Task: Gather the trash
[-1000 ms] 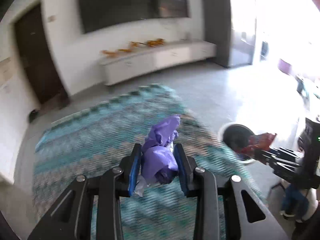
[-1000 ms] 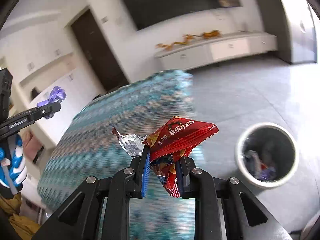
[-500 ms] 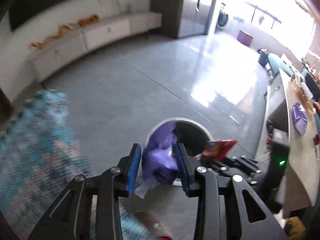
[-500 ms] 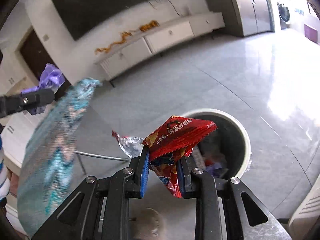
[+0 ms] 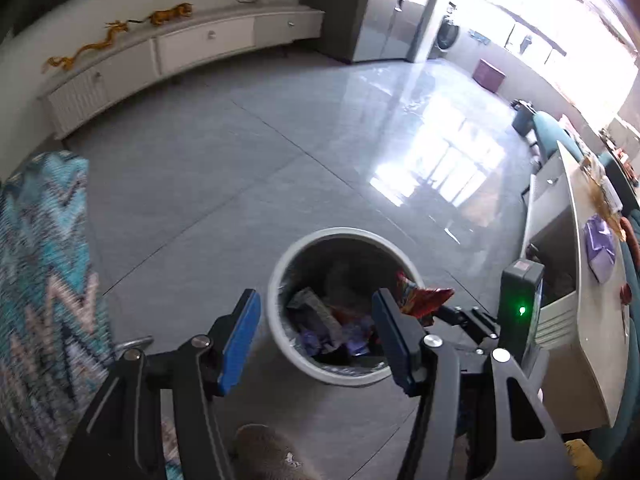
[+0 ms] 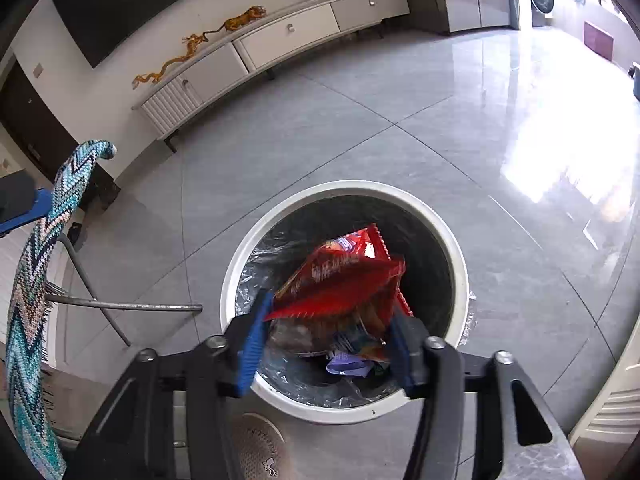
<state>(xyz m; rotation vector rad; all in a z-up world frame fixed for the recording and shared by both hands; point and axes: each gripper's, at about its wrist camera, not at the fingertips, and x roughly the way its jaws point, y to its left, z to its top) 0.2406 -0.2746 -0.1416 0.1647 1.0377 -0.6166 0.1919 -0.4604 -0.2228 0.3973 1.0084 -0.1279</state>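
A round white trash bin [image 5: 276, 300] with a clear liner stands on the grey tile floor and holds several wrappers, purple ones among them. My left gripper [image 5: 316, 340] is open and empty above the bin's near rim. My right gripper [image 6: 326, 340] is open over the bin [image 6: 460, 264]. A red snack bag [image 6: 344, 276] lies loose between its blue pads, over the bin's mouth. The red bag also shows in the left wrist view [image 5: 420, 300], beside the right gripper's body.
A table with a teal zigzag cloth [image 5: 44, 280] stands to the left, on metal legs [image 6: 120, 306]. A white TV cabinet [image 6: 280, 40] runs along the far wall. A pale counter [image 5: 580, 320] stands to the right. A shoe [image 6: 260, 448] shows below.
Both grippers moved from over the table to above the bin and opened. The purple wrapper left my left gripper. The red bag hangs loose between my right pads.
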